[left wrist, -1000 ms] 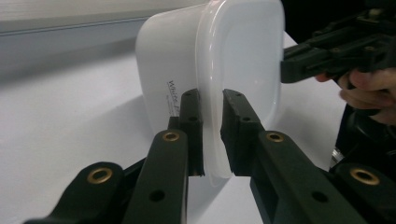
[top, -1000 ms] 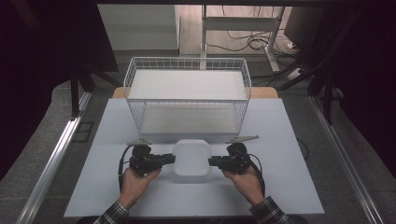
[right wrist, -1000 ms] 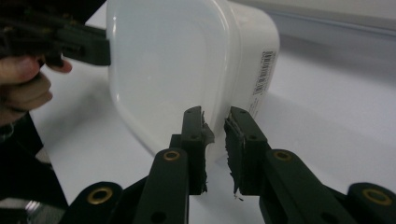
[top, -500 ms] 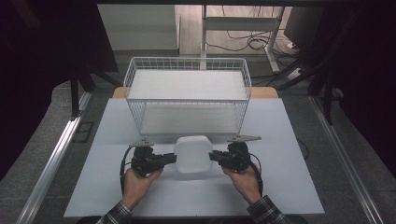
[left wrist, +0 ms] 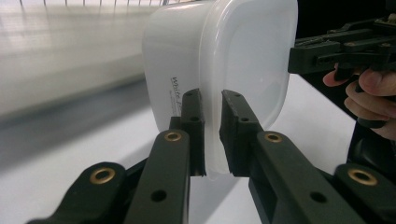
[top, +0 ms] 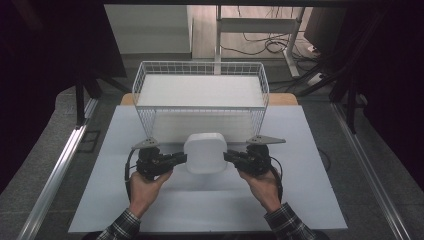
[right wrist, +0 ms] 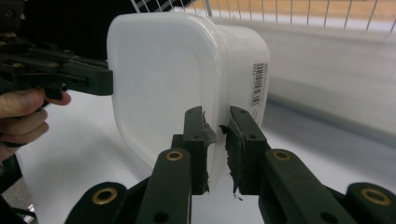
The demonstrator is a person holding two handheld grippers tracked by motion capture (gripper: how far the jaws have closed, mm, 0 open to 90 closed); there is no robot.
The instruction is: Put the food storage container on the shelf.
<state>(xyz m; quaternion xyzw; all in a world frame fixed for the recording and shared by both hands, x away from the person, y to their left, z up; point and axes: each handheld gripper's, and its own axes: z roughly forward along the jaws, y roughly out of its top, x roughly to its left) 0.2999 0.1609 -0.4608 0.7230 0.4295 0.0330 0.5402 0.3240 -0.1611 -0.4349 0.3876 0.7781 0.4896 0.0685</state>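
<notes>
A white plastic tub with a lid point(top: 205, 152) hangs just above the white board, in front of the wire basket. My left gripper point(top: 182, 159) is shut on the tub's left rim and my right gripper point(top: 227, 156) on its right rim. In the left gripper view the black jaws point(left wrist: 212, 95) pinch the lid's edge of the tub point(left wrist: 243, 56), with the right gripper point(left wrist: 327, 51) on the far side. In the right gripper view the jaws point(right wrist: 216, 112) clamp the opposite rim of the tub point(right wrist: 159, 70), which carries a barcode label, and the left gripper point(right wrist: 70, 77) is beyond it.
A white wire basket point(top: 200, 63) with a white floor stands at the back of the white board point(top: 310, 200), directly behind the tub. Dark floor, metal rails and cables surround the table.
Both grippers have risen with the tub held between them. In the high view the tub has shifted up the picture, closer to the basket's front wall.
</notes>
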